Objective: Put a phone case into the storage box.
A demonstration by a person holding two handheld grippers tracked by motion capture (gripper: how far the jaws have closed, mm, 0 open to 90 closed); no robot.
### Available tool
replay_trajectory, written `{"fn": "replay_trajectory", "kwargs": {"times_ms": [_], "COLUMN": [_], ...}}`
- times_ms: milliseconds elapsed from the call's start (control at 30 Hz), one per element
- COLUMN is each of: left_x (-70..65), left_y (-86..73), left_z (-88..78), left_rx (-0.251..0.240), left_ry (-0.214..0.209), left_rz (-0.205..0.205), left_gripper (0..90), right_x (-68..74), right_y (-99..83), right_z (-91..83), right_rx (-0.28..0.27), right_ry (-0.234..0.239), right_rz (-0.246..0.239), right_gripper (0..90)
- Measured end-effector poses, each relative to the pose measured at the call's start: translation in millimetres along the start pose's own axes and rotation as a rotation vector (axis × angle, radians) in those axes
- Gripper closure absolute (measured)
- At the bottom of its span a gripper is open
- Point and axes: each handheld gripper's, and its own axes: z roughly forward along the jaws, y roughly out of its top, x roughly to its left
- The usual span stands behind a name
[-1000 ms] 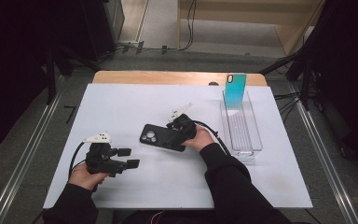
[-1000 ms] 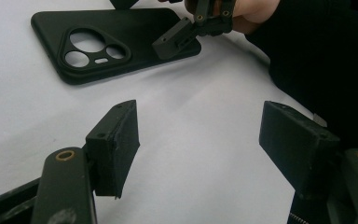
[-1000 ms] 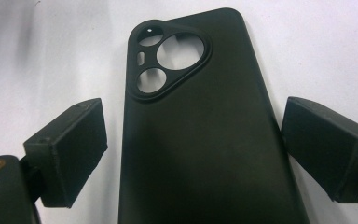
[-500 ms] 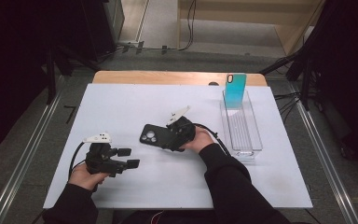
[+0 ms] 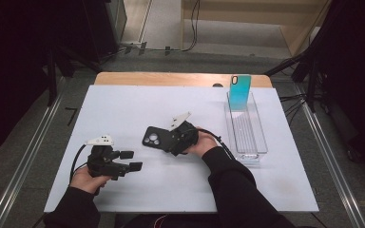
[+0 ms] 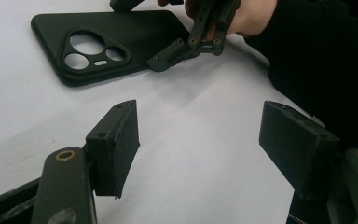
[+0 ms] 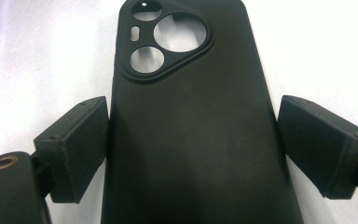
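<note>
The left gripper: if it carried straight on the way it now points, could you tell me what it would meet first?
Probably the black phone case, lying on the white table ahead of the open left gripper; depth is unclear, so it might brush the right gripper beside it.

Lab or recording-studio setup, not a home. White bench [image 5: 123, 104] on a wooden top, metal floor rails [image 5: 24, 166] either side, cables [image 5: 190, 28] trailing across grey floor, dark stands [image 5: 57, 61] and black surroundings. Wooden platform [image 5: 237, 19] behind.
</note>
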Motion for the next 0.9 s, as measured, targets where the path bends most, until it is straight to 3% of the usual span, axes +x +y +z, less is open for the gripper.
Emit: {"fn": "replay_trajectory", "kwargs": {"times_ms": [567, 900], "left_x": [1.1, 1.0], "left_y": [-0.1, 0.5], "left_z": [-1.3, -2.0], "left_rx": [-0.005, -0.011], "left_ry": [0.003, 0.008], "left_rz": [-0.004, -0.006], "left_gripper": [29.0, 29.0], "right_x": [-1.5, -1.8], "right_y": [1.9, 8.9], "right_z": [-2.4, -16.2], "right_rx": [0.009, -0.030], "right_ry": [0.004, 0.015], "right_rz": [-0.011, 0.056], "right_gripper": [13.8, 13.8]}}
